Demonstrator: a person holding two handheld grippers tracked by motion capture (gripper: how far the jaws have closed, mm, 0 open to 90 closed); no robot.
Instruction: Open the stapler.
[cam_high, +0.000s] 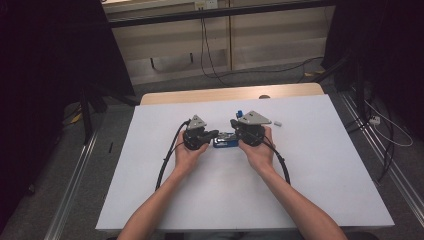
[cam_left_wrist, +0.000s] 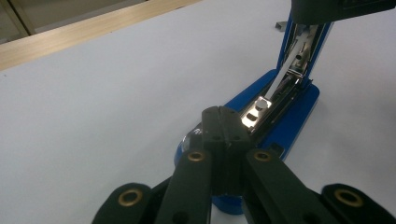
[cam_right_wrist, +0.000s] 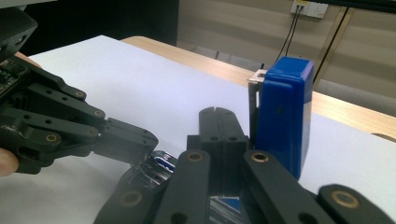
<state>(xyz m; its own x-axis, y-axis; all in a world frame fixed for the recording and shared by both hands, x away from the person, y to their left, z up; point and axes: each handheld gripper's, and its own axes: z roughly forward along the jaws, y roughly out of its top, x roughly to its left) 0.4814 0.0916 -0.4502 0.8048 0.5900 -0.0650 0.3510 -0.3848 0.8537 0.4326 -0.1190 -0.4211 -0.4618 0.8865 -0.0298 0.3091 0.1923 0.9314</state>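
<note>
A blue stapler (cam_high: 226, 141) lies on the white table top (cam_high: 150, 170), between the two hands. It stands open: its blue lid (cam_right_wrist: 282, 112) is swung upright and the metal magazine (cam_left_wrist: 261, 105) is bare. My left gripper (cam_high: 215, 133) is shut, and its tips (cam_left_wrist: 223, 112) rest over the near end of the magazine with nothing between the jaws. Coming in from the other side, my right gripper (cam_high: 233, 124) is shut too, with its tips (cam_right_wrist: 218, 114) just beside the upright lid. The left gripper (cam_right_wrist: 133, 140) meets the stapler's metal part low in the right gripper view.
A small grey metal piece (cam_high: 278, 123) lies on the white top to the right of the hands. A wooden edge (cam_high: 230, 93) runs along the far side. Black cables (cam_high: 167, 160) trail from both grippers toward the person. Dark stands flank the table.
</note>
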